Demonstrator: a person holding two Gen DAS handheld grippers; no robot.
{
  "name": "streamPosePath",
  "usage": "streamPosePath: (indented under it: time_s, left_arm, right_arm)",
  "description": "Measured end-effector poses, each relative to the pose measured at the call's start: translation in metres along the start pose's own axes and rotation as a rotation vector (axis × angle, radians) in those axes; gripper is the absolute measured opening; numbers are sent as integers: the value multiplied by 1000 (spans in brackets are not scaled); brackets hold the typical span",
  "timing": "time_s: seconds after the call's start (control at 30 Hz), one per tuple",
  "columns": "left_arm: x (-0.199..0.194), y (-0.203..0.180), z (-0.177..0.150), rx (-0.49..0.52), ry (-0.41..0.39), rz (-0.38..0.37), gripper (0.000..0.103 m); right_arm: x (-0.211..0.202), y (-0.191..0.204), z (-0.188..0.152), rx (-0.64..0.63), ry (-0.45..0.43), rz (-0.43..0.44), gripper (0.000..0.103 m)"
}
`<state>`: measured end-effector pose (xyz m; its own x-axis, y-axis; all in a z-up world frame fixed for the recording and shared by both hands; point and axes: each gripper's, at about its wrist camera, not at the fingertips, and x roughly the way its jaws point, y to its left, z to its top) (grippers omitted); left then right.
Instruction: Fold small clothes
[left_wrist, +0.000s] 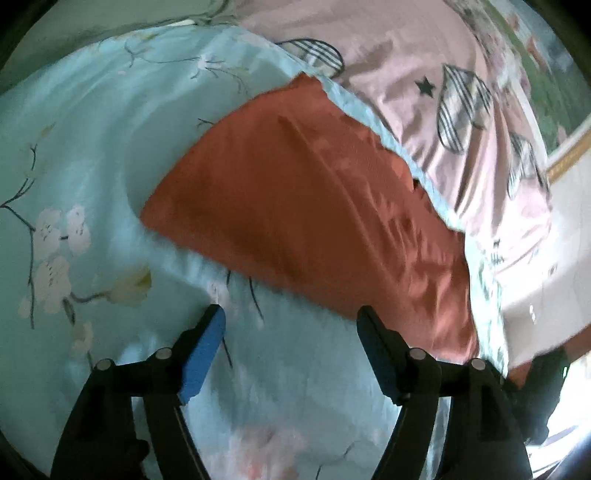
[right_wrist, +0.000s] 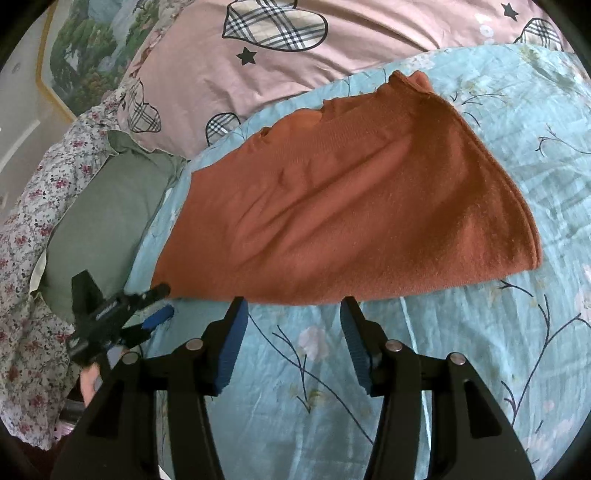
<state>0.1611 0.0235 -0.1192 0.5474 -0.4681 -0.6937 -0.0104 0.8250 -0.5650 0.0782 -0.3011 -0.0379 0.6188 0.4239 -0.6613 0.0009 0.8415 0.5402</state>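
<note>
The rust-orange garment (right_wrist: 343, 206) lay folded flat on the pale blue floral sheet (right_wrist: 480, 369), its long folded edge running along the near side and its narrower end with the neckline pointing away toward the pink quilt (right_wrist: 332, 44). That quilt, printed with plaid hearts and black stars, sat just beyond the garment's far edge. To the garment's left in the right wrist view lay a grey-green pillow (right_wrist: 107, 221), and further left of it a small-flowered cloth (right_wrist: 26, 240).

The right gripper (right_wrist: 291, 306) hung just short of the garment's near edge, its blue-padded fingers spread apart with only sheet between them, touching nothing. The left gripper (left_wrist: 291, 314) was likewise near the garment's edge, its fingers spread wide and empty; the tip of one finger overlapped the orange cloth in its own view, though whether it touched cannot be told. Seen from the right wrist, it sat at the garment's near left corner.
</note>
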Motion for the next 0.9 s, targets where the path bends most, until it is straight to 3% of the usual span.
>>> streamPosePath:
  time_s: [0.23,0.3,0.33,0.43,0.5,0.63,0.7,0.8,0.9]
  left_arm:
    - [19,12,40,-117,-68,-8,74]
    - [25,15,53,-136,-97,6,70]
    - [27,16,57,-137,-103,21,61]
    - [34,15,69,-126,-94,47,17]
    - [29,7,72,-107,-104,42,10]
    - [8,-46,71,72,-162,54,6]
    - [3,-83,67,174,-161,3,6]
    - [9,-135,52,335,-149,-21,6]
    - [33,-176,25,482,-124,2,6]
  right_arm:
    - [1,-6,5,25,-2,8,55]
    - [2,-9,10,28,-6,14,55]
    - [3,-12,12,31,-7,16,55]
    - [4,-19,23,47,-11,16,55]
    - [2,-25,31,55,-22,15,55]
    - [-2,-40,56,76,-34,39,55]
    - [0,-46,70,89,-20,48,55]
    - [6,-52,88,115,-10,110,55]
    - [24,-51,103,129,37,156,57]
